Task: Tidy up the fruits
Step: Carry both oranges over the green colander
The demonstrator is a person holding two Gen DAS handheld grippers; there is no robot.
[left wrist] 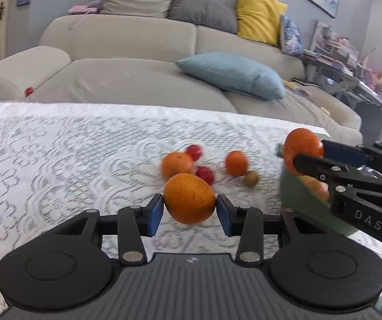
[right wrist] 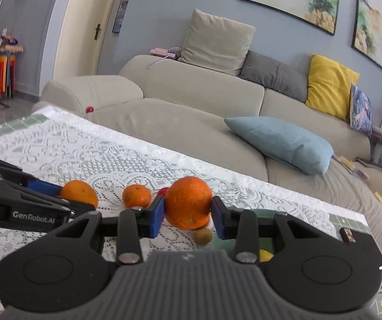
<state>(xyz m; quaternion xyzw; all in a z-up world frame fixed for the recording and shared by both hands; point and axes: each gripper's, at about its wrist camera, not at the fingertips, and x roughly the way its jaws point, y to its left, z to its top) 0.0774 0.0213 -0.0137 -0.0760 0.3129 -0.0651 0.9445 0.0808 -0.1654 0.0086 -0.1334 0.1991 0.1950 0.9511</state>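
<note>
My left gripper (left wrist: pixel 189 208) is shut on an orange (left wrist: pixel 189 198) and holds it above the lace-covered table. My right gripper (right wrist: pixel 187 213) is shut on another orange (right wrist: pixel 188 202), also lifted; it shows at the right of the left wrist view (left wrist: pixel 301 150). On the cloth behind lie two smaller oranges (left wrist: pixel 177 166) (left wrist: pixel 236 163), two red fruits (left wrist: pixel 194 152) (left wrist: pixel 205 174) and a small brown-green fruit (left wrist: pixel 251 178). The left gripper with its orange (right wrist: pixel 80 193) shows at the left of the right wrist view.
A green container (left wrist: pixel 297 197) sits at the table's right under the right gripper, with a yellow fruit (right wrist: pixel 266 256) in it. A beige sofa (left wrist: pixel 137 80) with a blue pillow (left wrist: pixel 233 76) stands beyond the table's far edge. A red ball (left wrist: pixel 29 90) lies on the sofa.
</note>
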